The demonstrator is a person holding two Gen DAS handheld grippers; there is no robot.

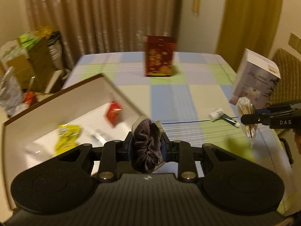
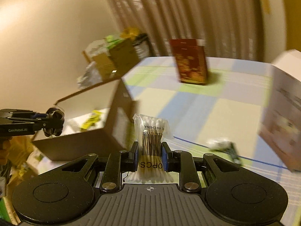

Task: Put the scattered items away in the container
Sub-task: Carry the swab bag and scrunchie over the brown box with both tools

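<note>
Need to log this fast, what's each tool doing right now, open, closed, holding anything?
Left tool: closed on the dark velvet scrunchie.
Right tool: closed on the bag of cotton swabs.

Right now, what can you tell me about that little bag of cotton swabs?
The bag of cotton swabs is a clear, crinkly plastic packet stuffed with wooden-looking sticks with white fluffy tips. It has a black barcode and upside-down printing. The right gripper is shut on its middle, holding it upright in the air above the checked tablecloth. Swab tips poke out above and below the fingers. Only the gripper touches it. The cardboard box sits to its left.
</note>
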